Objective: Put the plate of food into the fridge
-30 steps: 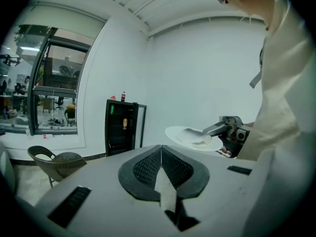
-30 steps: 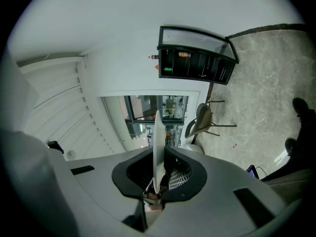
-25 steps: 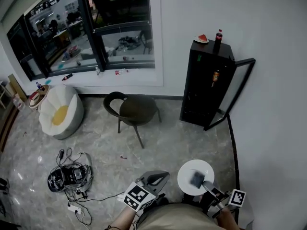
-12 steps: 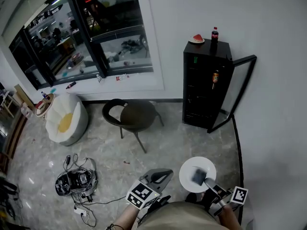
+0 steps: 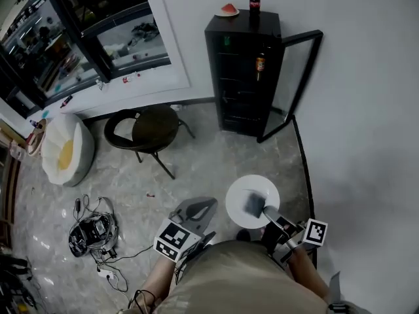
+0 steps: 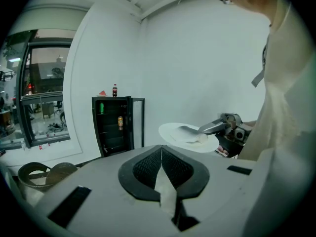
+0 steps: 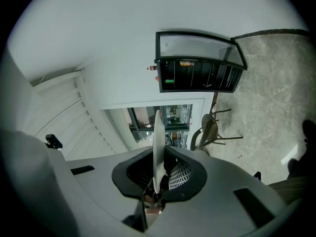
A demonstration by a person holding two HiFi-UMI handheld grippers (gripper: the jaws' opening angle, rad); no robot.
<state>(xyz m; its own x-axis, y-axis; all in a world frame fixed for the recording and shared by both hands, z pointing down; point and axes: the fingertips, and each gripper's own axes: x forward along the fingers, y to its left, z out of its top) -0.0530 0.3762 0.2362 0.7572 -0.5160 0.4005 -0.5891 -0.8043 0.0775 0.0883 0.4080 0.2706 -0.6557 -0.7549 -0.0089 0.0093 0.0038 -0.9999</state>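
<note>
At 7 o'clock, left gripper (image 5: 197, 209) with jaws pressed together, nothing inside. At 5 o'clock, right gripper (image 5: 264, 212) pinching the white plate (image 5: 238, 192) of food (image 5: 253, 204). At 12 o'clock, well apart, black fridge (image 5: 243, 77), door open.

The fridge (image 5: 243, 70) stands against the far wall, its door (image 5: 298, 84) swung open to the right. On its top are a bottle (image 5: 255, 3) and, just left of it, a watermelon slice (image 5: 228, 10). A can (image 5: 260, 64) sits on a shelf inside. Left of the fridge is a chair (image 5: 147, 129), and farther left a beanbag (image 5: 62, 152). The plate (image 5: 243, 190) is well in front of the fridge, its near edge between the right gripper (image 5: 265, 211) jaws. The left gripper (image 5: 209, 204) is to its left.
</note>
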